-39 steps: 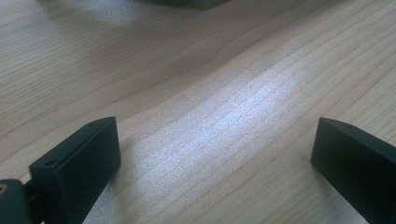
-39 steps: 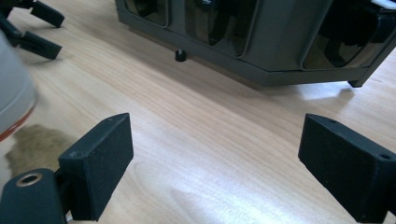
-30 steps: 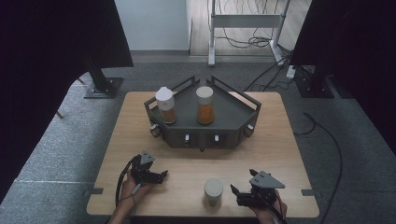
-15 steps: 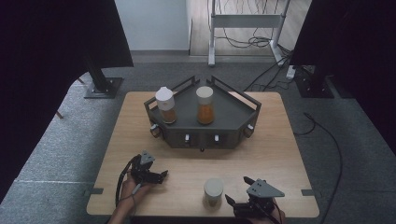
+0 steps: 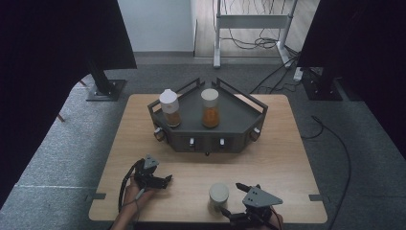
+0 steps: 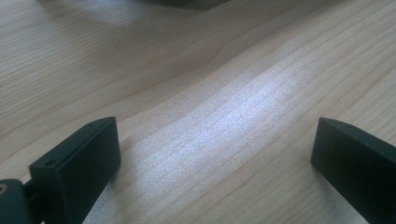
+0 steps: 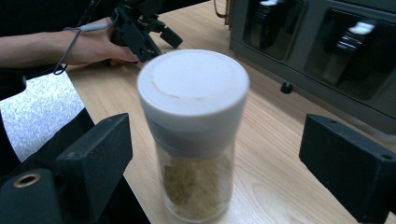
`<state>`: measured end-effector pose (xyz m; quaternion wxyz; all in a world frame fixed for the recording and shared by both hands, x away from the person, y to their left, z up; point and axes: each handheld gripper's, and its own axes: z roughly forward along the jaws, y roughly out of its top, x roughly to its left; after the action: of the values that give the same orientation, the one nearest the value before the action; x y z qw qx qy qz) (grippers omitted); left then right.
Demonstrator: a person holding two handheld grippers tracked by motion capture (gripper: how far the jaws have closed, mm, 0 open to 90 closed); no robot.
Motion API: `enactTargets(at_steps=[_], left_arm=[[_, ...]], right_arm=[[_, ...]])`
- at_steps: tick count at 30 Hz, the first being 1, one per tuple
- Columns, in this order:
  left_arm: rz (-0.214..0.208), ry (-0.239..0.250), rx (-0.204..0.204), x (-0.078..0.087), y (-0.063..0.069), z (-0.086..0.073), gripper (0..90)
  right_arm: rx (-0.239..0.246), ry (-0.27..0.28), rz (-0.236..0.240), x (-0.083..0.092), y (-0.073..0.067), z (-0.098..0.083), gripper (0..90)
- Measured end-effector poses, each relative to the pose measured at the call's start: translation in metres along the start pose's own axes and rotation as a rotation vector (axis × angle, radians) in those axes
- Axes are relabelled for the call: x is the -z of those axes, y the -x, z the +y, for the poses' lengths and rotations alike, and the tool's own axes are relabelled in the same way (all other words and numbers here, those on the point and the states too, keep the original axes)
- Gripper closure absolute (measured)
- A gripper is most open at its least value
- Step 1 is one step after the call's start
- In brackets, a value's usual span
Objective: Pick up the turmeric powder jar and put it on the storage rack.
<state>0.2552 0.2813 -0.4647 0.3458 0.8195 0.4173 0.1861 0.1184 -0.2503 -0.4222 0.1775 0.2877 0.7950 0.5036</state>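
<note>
A clear jar with a white lid and greenish-brown powder stands upright near the table's front edge. In the right gripper view the jar stands between the two black jaws of my right gripper, with a gap on each side. In the high view the right gripper points left at the jar. My left gripper rests at the front left in a hand, open. Its jaws are wide apart over bare wood.
A dark grey rack with knobs on its front stands at the middle back of the wooden table. It holds two white-lidded jars of orange-brown contents. The left hand and its gripper lie beyond the front jar.
The right gripper has shifted slightly toward the table's front edge beside the jar. The left gripper and the jars have not moved.
</note>
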Motion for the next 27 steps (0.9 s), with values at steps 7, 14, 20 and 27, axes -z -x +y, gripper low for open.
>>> enactTargets(at_steps=[7,14,20,27], left_arm=[[0.0,0.0,0.0,0.0,0.0,0.0,1.2],[0.0,0.0,-0.001,0.0,0.0,0.0,1.2],[0.0,0.0,-0.001,0.0,0.0,0.0,1.2],[0.0,0.0,-0.001,0.0,0.0,0.0,1.2]], right_arm=[[0.021,-0.003,0.01,-0.011,-0.002,0.005,9.5],[0.031,-0.011,0.015,-0.024,-0.002,0.008,11.4],[0.038,-0.02,0.021,-0.033,-0.002,0.011,18.2],[0.026,-0.022,0.017,-0.033,-0.005,0.012,33.2]])
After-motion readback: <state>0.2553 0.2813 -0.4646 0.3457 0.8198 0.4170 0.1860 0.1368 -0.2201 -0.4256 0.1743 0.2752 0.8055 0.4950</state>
